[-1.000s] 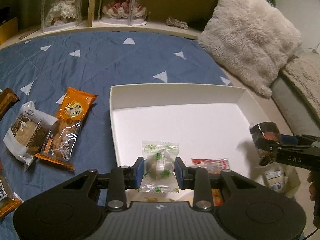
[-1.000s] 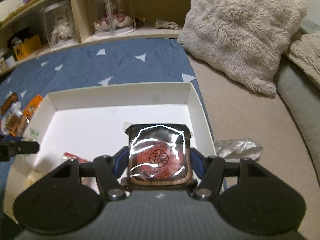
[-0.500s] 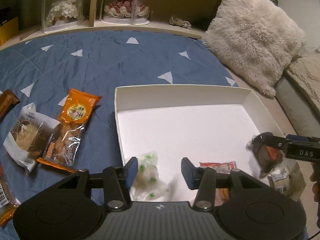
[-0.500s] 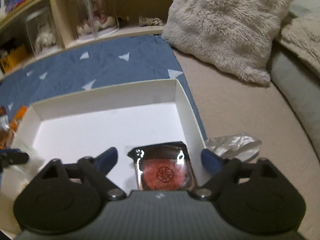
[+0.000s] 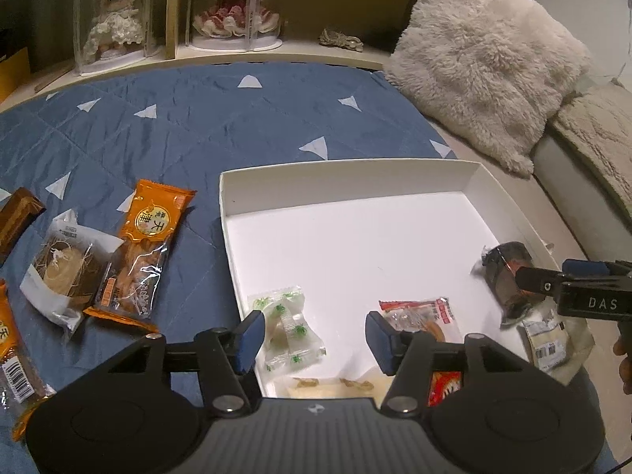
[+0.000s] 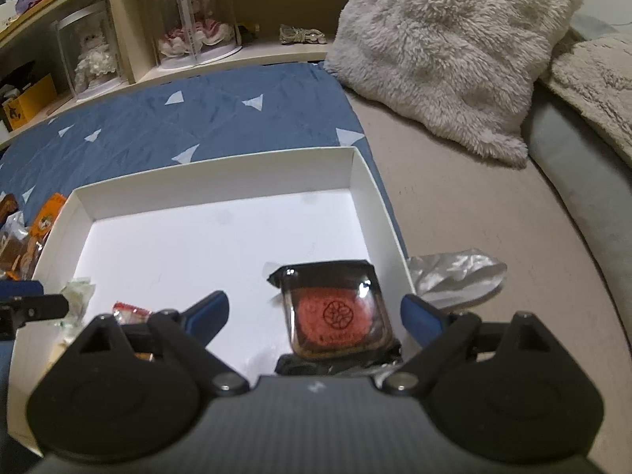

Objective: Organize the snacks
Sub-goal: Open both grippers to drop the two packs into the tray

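Note:
A white cardboard box lies on the blue quilt; it also shows in the right wrist view. My left gripper is open above the box's near left corner. A clear green-dotted candy packet lies loose in the box between its fingers. My right gripper is open over the box's right side. A dark square pastry pack with a red top lies in the box between its fingers, also seen in the left wrist view. A red-edged snack packet lies in the box.
Outside the box on the quilt lie an orange snack packet, a white-wrapped pastry and a brown packet. A fluffy cushion sits at the right. A silver wrapper lies beside the box. Shelves with doll cases stand behind.
Both grippers opened. The left let go of the green-dotted candy packet and the right let go of the dark pastry pack; both now lie in the box. Both grippers drew back slightly.

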A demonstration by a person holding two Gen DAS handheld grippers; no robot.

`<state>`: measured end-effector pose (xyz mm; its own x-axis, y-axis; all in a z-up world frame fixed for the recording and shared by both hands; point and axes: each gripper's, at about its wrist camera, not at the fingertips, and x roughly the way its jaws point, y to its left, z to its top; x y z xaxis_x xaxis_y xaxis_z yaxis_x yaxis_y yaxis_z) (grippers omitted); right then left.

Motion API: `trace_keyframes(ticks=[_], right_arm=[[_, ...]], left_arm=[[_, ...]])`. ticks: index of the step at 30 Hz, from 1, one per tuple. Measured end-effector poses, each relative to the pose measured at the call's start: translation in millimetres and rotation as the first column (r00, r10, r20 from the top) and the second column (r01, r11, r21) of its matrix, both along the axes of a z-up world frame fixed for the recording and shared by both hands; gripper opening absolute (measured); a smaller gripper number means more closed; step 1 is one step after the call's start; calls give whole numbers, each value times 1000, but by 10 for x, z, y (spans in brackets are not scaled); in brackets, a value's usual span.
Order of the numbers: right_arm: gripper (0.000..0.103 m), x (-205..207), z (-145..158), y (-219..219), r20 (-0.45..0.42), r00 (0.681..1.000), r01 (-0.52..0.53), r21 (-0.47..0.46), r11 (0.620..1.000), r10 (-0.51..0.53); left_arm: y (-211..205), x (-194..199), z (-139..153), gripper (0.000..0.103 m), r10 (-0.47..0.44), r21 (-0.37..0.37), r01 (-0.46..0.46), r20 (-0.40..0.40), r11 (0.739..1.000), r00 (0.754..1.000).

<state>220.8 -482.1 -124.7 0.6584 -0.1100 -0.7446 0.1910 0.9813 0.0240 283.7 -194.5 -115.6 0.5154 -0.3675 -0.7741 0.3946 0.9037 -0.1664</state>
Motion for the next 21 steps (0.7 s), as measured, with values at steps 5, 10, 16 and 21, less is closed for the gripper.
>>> trace_keyframes(ticks=[5,10,16,21], right_arm=[[96,-96,47,26,5,1000,0,27,1000,0],[98,-198,83,89,2,1000,6,12,1000,-6],[100,-322,147,184,1,1000,0,7,1000,0],[102,-435,214,265,5,1000,-8,-3,1000,8]], left_arm=[[27,-77,76,60,3,6,-3,4,1000,1000],[72,-167,143,63,4,5,-4,12,1000,1000],[141,-283,197,64,13,3,-13,12,1000,1000],[206,-377,222,70,15,3,-15,14,1000,1000]])
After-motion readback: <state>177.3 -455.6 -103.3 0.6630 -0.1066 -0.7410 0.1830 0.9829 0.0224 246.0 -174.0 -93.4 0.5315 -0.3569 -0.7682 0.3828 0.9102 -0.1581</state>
